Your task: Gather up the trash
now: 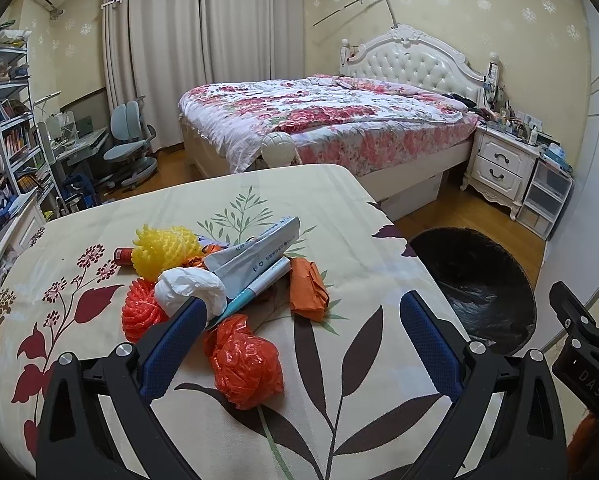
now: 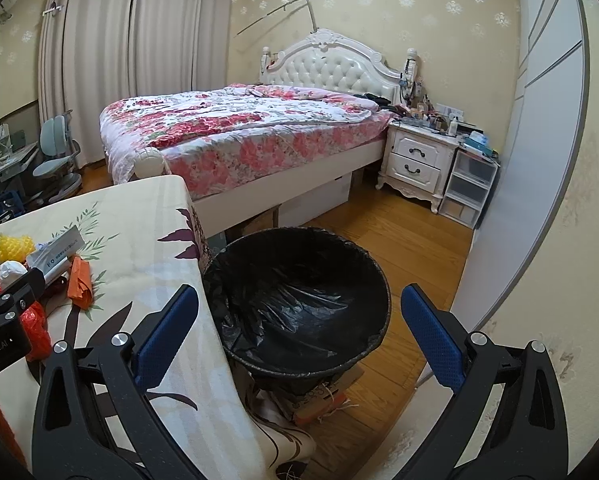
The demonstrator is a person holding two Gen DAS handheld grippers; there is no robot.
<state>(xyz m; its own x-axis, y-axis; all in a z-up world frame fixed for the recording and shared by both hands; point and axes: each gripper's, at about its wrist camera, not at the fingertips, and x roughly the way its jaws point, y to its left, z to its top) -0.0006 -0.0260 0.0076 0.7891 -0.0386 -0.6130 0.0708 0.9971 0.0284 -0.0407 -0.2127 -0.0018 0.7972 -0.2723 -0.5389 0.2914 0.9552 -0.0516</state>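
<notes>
A pile of trash lies on the floral tablecloth [image 1: 339,200]: a crumpled red plastic bag [image 1: 245,364], an orange paper wad [image 1: 308,288], a white tissue wad [image 1: 191,290], yellow foam netting [image 1: 165,250], red foam netting [image 1: 141,312] and a grey-white package [image 1: 255,248]. My left gripper [image 1: 301,316] is open and empty, just above the table near the red bag. My right gripper [image 2: 299,312] is open and empty, above the black-lined trash bin [image 2: 299,300] beside the table. The bin also shows in the left wrist view [image 1: 475,288].
A small red bottle [image 1: 122,256] lies behind the yellow netting. A bed [image 2: 239,128], a white nightstand [image 2: 415,160] and plastic drawers [image 2: 467,188] stand beyond the bin on the wood floor. A desk chair [image 1: 129,148] and bookshelf [image 1: 7,120] stand at the left.
</notes>
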